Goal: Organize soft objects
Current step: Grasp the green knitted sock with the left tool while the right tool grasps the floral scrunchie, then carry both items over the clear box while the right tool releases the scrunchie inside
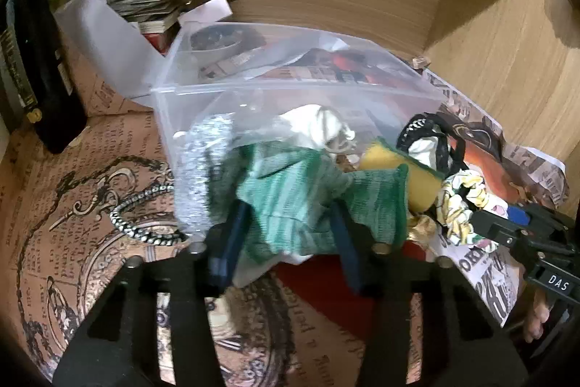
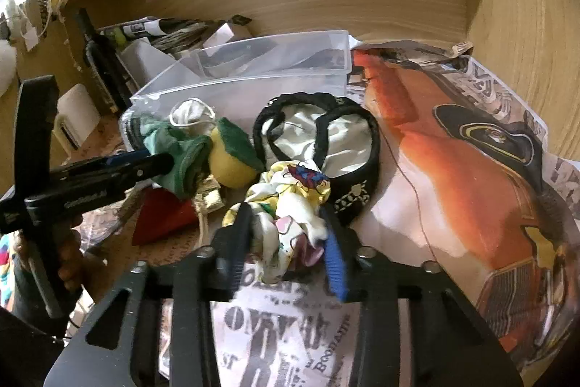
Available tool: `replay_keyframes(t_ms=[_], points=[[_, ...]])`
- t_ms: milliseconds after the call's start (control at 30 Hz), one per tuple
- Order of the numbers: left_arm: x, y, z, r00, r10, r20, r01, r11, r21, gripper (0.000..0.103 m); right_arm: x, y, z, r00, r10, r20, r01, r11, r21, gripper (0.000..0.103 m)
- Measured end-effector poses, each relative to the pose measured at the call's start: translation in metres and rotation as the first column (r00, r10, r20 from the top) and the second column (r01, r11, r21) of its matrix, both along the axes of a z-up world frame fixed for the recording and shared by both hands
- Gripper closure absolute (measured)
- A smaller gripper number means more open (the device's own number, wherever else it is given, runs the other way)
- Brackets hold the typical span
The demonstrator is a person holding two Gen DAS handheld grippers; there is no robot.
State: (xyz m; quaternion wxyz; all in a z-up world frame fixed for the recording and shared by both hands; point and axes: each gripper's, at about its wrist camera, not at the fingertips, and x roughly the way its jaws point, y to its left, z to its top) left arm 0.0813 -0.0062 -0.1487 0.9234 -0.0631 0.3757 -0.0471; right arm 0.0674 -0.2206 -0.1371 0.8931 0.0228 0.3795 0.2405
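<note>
Left gripper (image 1: pixel 290 223): fingers straddle the green cloth (image 1: pixel 304 191); whether they pinch it or only bracket it, I cannot tell.
Right gripper (image 2: pixel 286 242): fingers flank the patterned scrunchie (image 2: pixel 290 205) on both sides, seemingly clamped on it (not certain).
Pile: green cloth, white drawstring pouch (image 2: pixel 192 115), yellow sponge (image 2: pixel 232 158) and black-trimmed white item (image 2: pixel 326 136) lie bunched against the near wall of the clear plastic bin (image 2: pixel 253 60).
Key relation: the bin lies straight ahead of both grippers, just beyond the pile; its long axis runs left to right across the view, open top facing up.
Nearer hand: probably the left, as its cloth touches the bin wall.
Left view only: cloth between its fingers, beaded bracelet (image 1: pixel 145 213) beside the bin.
Right view only: the bin's interior (looks mostly bare) and the whole black-trimmed item.
</note>
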Motion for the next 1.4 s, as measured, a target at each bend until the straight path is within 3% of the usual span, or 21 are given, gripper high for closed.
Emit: replay_keyframes(t_ms=[133, 267, 567, 1000, 1233, 1400], points=[[-0.007, -0.001, 0.002, 1.000, -0.002, 0.018, 0.001, 1.000, 0.027, 0.076, -0.003, 0.001, 0.005, 1.000, -0.006, 0.021, 0.006, 1.000, 0.005, 0.087], [-0.015, 0.000, 0.011, 0.999, -0.010, 0.044, 0.009, 1.000, 0.020, 0.095, -0.004, -0.001, 0.013, 0.998, -0.024, 0.051, 0.023, 0.999, 0.024, 0.089], [-0.031, -0.005, 0.045, 0.989, -0.038, 0.142, 0.034, 0.999, 0.028, 0.096, -0.008, -0.007, 0.043, 0.988, -0.050, 0.146, 0.042, 0.997, 0.058, 0.089], [-0.024, 0.002, 0.105, 0.944, -0.007, 0.329, -0.010, 0.999, 0.050, 0.097, 0.009, 0.002, 0.092, 0.949, -0.060, 0.308, 0.028, 0.994, 0.107, 0.089], [0.004, 0.015, 0.114, 0.944, 0.014, 0.330, -0.037, 0.997, 0.065, 0.096, 0.038, 0.021, 0.100, 0.944, -0.033, 0.328, 0.003, 0.996, 0.091, 0.089], [0.035, 0.029, 0.111, 0.960, 0.020, 0.278, -0.038, 0.997, 0.059, 0.096, 0.064, 0.036, 0.098, 0.951, -0.003, 0.310, -0.014, 0.999, 0.051, 0.089]])
